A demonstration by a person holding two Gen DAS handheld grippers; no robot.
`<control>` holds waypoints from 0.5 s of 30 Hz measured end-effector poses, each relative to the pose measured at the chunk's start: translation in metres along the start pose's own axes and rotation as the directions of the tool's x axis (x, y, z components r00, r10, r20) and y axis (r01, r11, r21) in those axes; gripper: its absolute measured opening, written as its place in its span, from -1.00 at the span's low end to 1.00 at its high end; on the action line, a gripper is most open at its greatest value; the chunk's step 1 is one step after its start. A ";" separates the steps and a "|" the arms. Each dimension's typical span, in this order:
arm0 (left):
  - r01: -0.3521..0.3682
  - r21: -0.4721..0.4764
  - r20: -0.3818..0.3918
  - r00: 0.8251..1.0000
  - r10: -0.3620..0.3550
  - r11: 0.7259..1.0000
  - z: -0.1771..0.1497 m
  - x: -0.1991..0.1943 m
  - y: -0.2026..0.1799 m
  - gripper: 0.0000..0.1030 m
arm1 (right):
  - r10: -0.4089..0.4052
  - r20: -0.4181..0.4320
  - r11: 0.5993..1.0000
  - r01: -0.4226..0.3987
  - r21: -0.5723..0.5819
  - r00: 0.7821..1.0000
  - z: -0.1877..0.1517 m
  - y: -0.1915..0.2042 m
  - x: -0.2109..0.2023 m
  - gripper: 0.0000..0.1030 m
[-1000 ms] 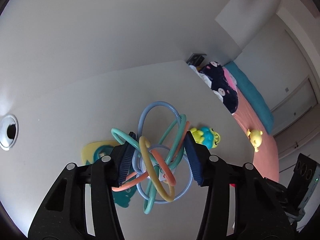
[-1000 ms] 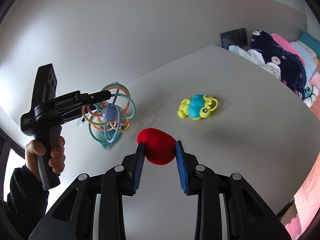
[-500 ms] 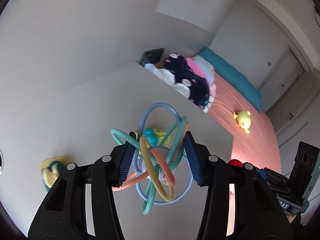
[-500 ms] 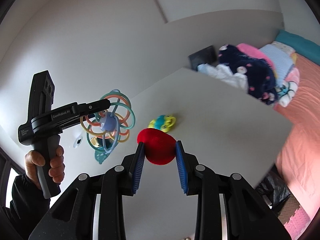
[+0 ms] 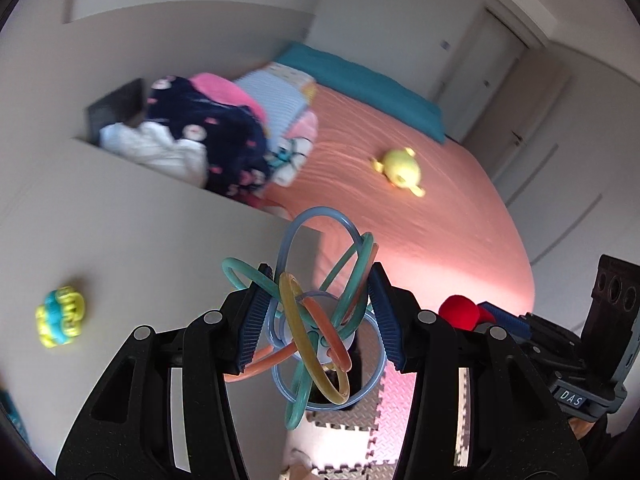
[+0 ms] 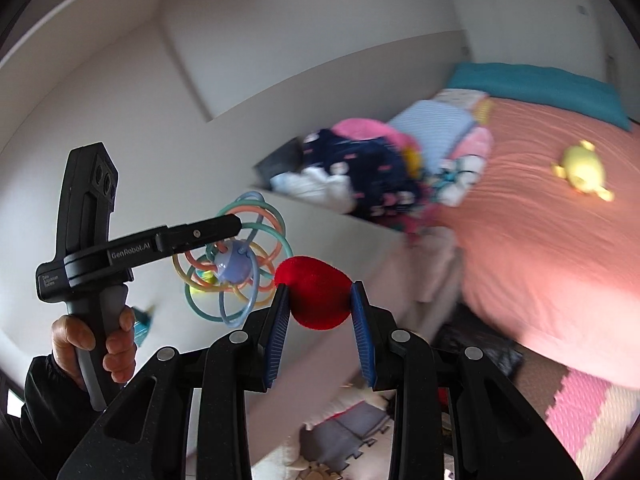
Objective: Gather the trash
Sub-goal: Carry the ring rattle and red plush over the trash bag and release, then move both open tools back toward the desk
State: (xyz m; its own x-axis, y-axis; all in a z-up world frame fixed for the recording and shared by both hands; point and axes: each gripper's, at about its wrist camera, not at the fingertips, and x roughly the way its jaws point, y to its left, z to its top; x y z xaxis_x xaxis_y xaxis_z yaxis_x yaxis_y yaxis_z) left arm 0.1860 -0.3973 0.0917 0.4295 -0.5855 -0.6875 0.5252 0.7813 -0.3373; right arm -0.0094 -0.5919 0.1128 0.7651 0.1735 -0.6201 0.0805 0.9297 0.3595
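Both grippers carry toys in the air beside the bed.

On the white surface (image 5: 132, 216), near its left edge, lies a yellow-and-blue toy (image 5: 60, 317). The left gripper (image 5: 316, 316) has its fingers closed on a loop rattle (image 5: 316, 320), held above the surface's right edge. The right gripper (image 6: 318, 308) clamps a red plush ball (image 6: 314, 298) in the air. Farther right, a yellow plush (image 5: 400, 172) rests on the pink bed (image 5: 440, 232).

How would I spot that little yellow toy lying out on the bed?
Look at the big bed with the salmon-pink sheet and teal pillow. The small yellow plush toy lies alone on the open sheet, right of the heap of folded clothes. It is the only yellow thing there.
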 end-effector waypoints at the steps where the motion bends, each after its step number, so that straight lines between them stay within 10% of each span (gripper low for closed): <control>1: 0.013 0.024 -0.020 1.000 -0.012 1.000 0.001 0.012 -0.012 -0.05 | -0.015 0.004 1.000 0.015 0.014 1.000 -0.001 -0.009 -0.004 -0.37; 7: 0.050 0.122 -0.148 0.989 -0.032 0.991 -0.004 0.072 -0.066 0.02 | -0.102 0.011 0.987 0.100 0.126 0.995 -0.010 -0.067 -0.027 -0.36; 10: 0.031 0.158 -0.250 0.968 0.010 0.987 -0.012 0.107 -0.082 0.56 | -0.121 -0.007 0.976 0.120 0.184 0.993 -0.009 -0.091 -0.027 -0.34; 13: -0.087 0.213 -0.326 0.933 0.155 0.973 -0.018 0.143 -0.093 0.90 | -0.169 -0.032 0.954 0.172 0.244 0.985 -0.002 -0.108 -0.024 0.33; 15: -0.145 0.250 -0.313 0.924 0.221 0.957 -0.016 0.148 -0.097 0.90 | -0.189 -0.025 0.954 0.190 0.233 0.982 0.001 -0.110 -0.024 0.34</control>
State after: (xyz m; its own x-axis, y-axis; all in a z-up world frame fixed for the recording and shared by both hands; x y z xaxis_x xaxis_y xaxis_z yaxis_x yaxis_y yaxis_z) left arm 0.1868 -0.5563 0.0119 0.2834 -0.3004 -0.9107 0.6245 0.7785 -0.0624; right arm -0.0356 -0.6982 0.0888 0.7197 0.0027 -0.6942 0.3710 0.8438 0.3879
